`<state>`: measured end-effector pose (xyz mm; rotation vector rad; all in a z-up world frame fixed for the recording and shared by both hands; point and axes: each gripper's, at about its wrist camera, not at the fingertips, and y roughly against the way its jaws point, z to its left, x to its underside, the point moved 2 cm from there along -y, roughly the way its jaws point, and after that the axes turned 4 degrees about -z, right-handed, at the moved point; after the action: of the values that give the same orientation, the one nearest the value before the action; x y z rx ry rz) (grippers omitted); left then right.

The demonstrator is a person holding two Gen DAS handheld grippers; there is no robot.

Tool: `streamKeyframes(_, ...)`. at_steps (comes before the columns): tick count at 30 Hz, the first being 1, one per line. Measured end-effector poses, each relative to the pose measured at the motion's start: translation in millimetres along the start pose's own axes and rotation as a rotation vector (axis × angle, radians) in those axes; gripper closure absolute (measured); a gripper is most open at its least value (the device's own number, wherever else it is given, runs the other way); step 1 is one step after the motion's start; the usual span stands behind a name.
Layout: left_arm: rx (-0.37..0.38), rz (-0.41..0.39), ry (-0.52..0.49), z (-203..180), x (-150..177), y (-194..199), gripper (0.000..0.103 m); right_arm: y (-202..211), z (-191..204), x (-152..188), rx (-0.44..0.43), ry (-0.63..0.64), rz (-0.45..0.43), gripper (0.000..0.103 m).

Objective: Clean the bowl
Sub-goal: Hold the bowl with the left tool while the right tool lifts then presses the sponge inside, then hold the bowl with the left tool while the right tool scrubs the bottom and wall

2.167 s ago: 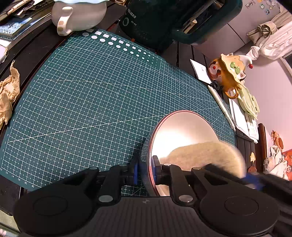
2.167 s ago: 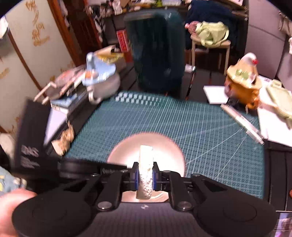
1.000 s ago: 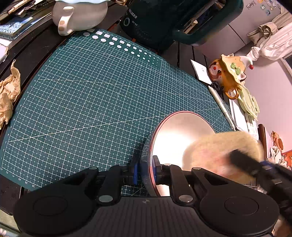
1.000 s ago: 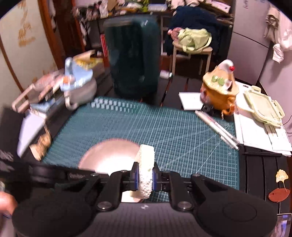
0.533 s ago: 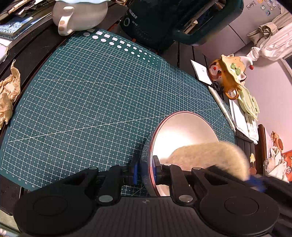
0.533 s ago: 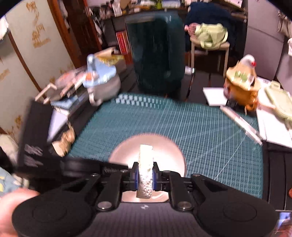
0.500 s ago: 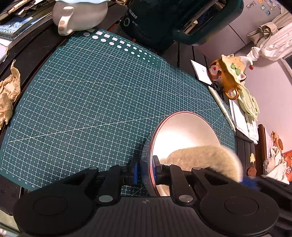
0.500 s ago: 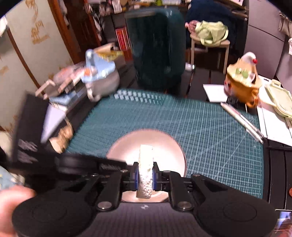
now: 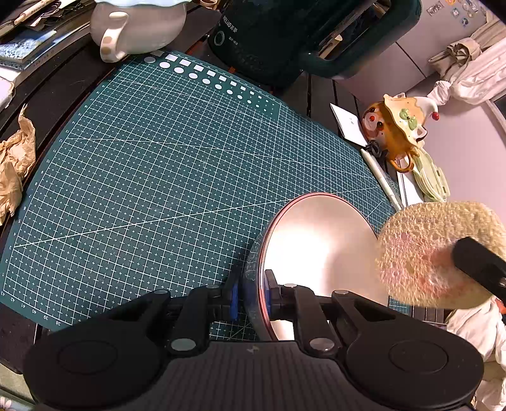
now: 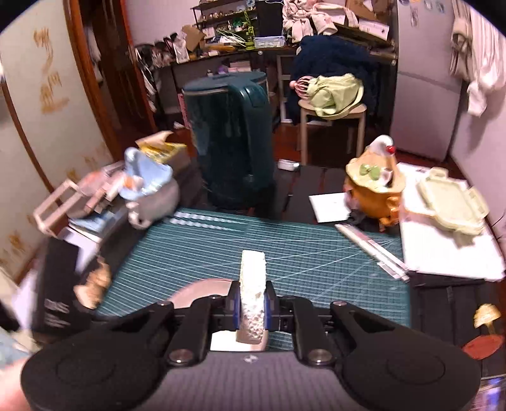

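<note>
A shallow bowl with a pale inside and a red rim rests on the green cutting mat, near its right front corner. My left gripper is shut on the bowl's near rim. A round yellowish sponge hovers just past the bowl's right edge, clamped by a dark finger of the other gripper. In the right wrist view my right gripper is shut on that sponge, seen edge-on, with the bowl low and to the left behind the fingers.
A dark green kettle and a grey mug stand at the mat's far edge. An orange figurine pot, pens and a pale green lid lie right of the mat. Crumpled brown paper lies left.
The sponge was inside the bowl half a second ago; now it has swung out to the right, past the bowl's rim and a little higher. The left gripper and bowl stayed still.
</note>
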<state>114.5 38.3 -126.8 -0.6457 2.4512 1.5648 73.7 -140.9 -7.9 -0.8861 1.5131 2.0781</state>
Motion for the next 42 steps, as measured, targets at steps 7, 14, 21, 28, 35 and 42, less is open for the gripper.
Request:
streamKeyframes(7, -0.001, 0.0, -0.004, 0.8, -1.2, -0.1, 0.09, -40.5, 19.6, 23.8, -0.016, 0.048, 0.128, 0.09)
streamKeyframes(14, -0.001, 0.0, -0.004, 0.9, -1.9, 0.0, 0.09, -44.1, 21.2, 31.5, 0.164, 0.155, 0.106, 0.091)
streamKeyframes(21, 0.0, 0.0, -0.003, 0.1, -1.0, 0.3, 0.089, -14.1, 13.3, 13.7, 0.172, 0.143, 0.019, 0.091)
streamKeyframes(28, 0.001, 0.0, -0.001, 0.4, -1.9, -0.2, 0.09, -6.3, 16.1, 8.1, 0.068, 0.069, -0.011, 0.091)
streamKeyframes(35, -0.001, -0.001, -0.004, 0.1, -2.0, -0.2, 0.09, -46.4, 20.3, 28.3, 0.041, 0.059, 0.13, 0.09)
streamKeyframes(42, 0.0, 0.0, -0.004, -0.3, -1.8, 0.0, 0.09, -52.3, 20.1, 30.3, 0.155, 0.139, 0.129, 0.09)
